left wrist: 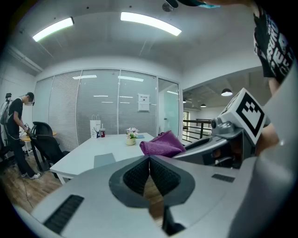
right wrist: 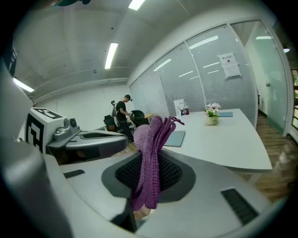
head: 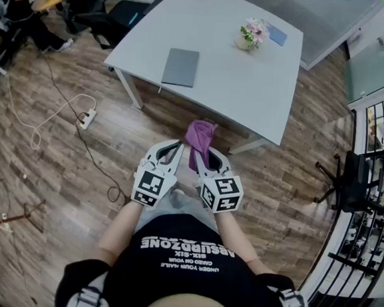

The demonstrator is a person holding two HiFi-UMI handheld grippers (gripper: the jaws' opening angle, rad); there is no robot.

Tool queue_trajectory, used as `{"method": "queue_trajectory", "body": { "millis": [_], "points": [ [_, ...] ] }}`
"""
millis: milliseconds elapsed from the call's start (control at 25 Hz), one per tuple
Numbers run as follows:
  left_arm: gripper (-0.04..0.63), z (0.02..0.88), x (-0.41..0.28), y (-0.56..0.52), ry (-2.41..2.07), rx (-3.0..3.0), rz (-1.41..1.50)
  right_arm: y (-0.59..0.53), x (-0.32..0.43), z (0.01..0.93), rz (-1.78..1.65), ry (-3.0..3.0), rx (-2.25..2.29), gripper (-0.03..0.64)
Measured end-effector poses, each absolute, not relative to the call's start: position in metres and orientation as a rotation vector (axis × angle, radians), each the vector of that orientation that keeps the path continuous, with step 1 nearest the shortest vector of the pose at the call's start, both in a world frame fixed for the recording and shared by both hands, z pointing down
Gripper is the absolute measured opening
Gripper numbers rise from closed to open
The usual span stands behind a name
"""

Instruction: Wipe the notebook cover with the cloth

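- The right gripper (right wrist: 148, 173) has its jaws shut tight on the purple cloth (right wrist: 151, 148).
- The cloth is pinched in folds between the two dark pads. Some of it sticks up past the jaws and a bit hangs down below them.
- In the head view the cloth (head: 199, 137) pokes out from the tip of the right gripper (head: 205, 159). It hangs over the wood floor (head: 77, 173), just in front of the near edge of the white surface (head: 252, 81).
- The left gripper (left wrist: 149, 173) has its jaws closed together. The pads touch at the tips, and only a thin crack lower down shows the floor. Nothing is held between them.
- The left gripper (head: 172, 153) is just beside the right one. Both are held low in front of the person's body.
- The notebook (head: 181, 67) lies flat on the surface. Its cover is plain grey and it is closed.
- The notebook is well apart from both grippers and from the cloth. Nothing touches it.
- A small pot of flowers (head: 252, 34) stands farther back on the same surface, with a flat blue thing (head: 277, 34) near it.
- A white power strip (head: 87, 117) and its cable lie on the floor to the left.
- Another person (head: 21, 1) is at a different desk in the far left corner.
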State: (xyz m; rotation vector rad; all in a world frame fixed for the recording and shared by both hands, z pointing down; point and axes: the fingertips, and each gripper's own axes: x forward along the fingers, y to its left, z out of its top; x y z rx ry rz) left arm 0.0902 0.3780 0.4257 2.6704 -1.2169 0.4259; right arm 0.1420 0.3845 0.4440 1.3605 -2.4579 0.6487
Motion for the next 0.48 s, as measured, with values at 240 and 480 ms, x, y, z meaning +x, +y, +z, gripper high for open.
{"method": "queue_trajectory", "body": {
  "millis": [240,480],
  "points": [
    [0.017,0.425,0.089,0.363,-1.238,2.678,0.391,0.365,0.147,0.441,0.593,-2.475,1.376,0.078],
    [0.017,0.43,0.075,0.353,-1.237,2.66,0.377,0.353,0.133,0.447,0.575,-2.441,1.374,0.078]
  ]
}}
